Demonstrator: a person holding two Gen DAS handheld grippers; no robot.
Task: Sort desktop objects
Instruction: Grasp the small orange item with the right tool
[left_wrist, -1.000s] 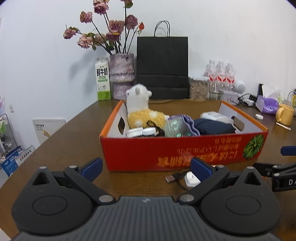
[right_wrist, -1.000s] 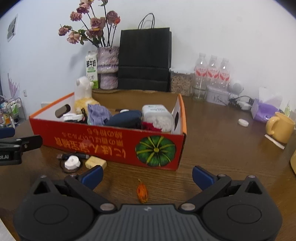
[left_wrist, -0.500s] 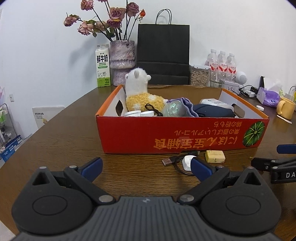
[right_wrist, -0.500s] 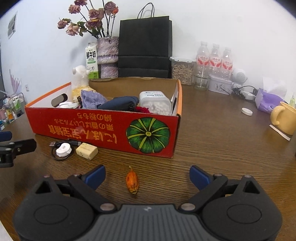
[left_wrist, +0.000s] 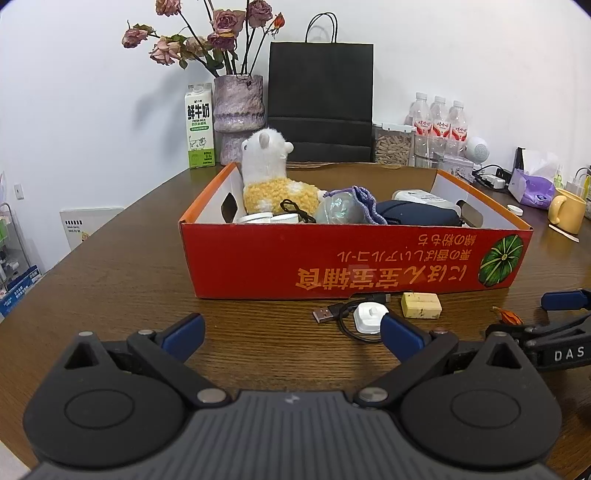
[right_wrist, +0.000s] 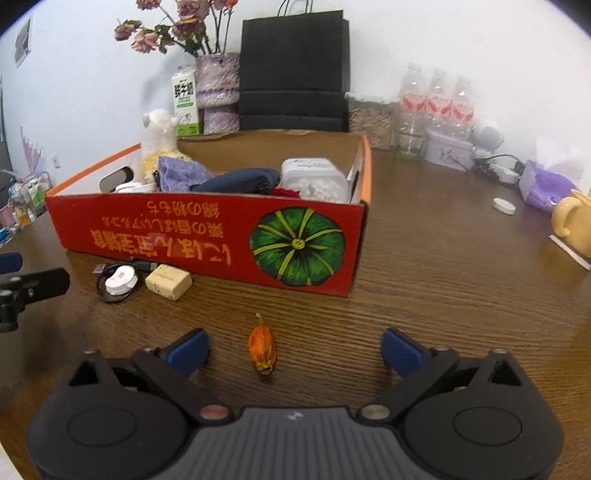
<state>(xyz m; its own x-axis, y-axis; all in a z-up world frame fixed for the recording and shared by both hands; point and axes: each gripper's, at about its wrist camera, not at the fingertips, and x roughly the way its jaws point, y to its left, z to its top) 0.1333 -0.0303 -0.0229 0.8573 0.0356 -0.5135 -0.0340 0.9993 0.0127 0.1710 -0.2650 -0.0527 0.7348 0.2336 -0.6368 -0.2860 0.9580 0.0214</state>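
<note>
Desk (right_wrist: 443, 280) clutter: red box (right_wrist: 207, 236) behind orange dried flower (right_wrist: 262, 347), which lies between spread, just-widened right hand-held gripper (right_wrist: 293, 349) fingers, untouched; charger cable (left_wrist: 364, 319), eraser (left_wrist: 421, 305) before left hand-held gripper (left_wrist: 291, 332), released.

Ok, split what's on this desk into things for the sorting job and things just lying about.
For the job:
red cardboard box
dried orange flower bud
yellow eraser block
white charger with USB cable

Lying about:
black paper bag
milk carton
vase of dried roses
water bottles
yellow mug
</note>
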